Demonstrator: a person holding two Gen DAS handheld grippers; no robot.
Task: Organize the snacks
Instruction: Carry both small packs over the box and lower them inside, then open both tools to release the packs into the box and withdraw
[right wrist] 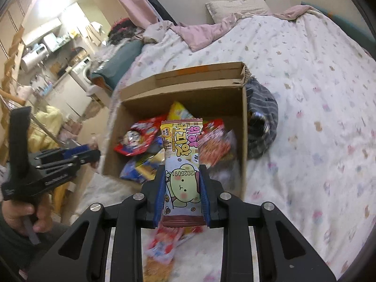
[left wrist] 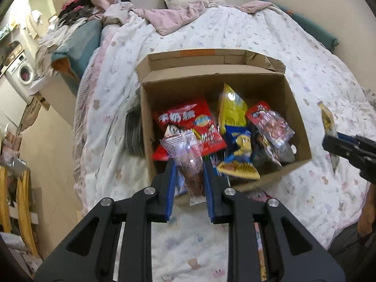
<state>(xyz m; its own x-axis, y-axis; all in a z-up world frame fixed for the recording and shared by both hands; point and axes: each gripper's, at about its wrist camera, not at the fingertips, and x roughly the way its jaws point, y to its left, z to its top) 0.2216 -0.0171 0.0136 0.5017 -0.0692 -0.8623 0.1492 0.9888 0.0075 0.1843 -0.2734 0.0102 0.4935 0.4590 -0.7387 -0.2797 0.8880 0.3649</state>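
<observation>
An open cardboard box (left wrist: 296,108) sits on the bed (left wrist: 305,54), well in from its edges, on a white patterned quilt (right wrist: 317,94), with its flaps folded outward at the far side. Inside it lie several snack packs: a large red bag (left wrist: 188,119) against the left wall, a yellow bag (left wrist: 231,110) standing near the back, a blue and yellow pack (left wrist: 239,150) toward the near wall, and a red-topped pack (left wrist: 270,122) on the right. The left claw (left wrist: 189,171) is clenched on a clear-wrapped snack (left wrist: 188,159), held upright just over the box's near edge. The right claw (right wrist: 182,181) is clamped on a cookie bar packet (right wrist: 182,155) with a cartoon figure and pink lettering, also poised over the near edge of the box. More wrappers (right wrist: 164,246) lie on the quilt below that claw. A dark striped cloth (right wrist: 263,127) is bunched against the box's outer wall.
</observation>
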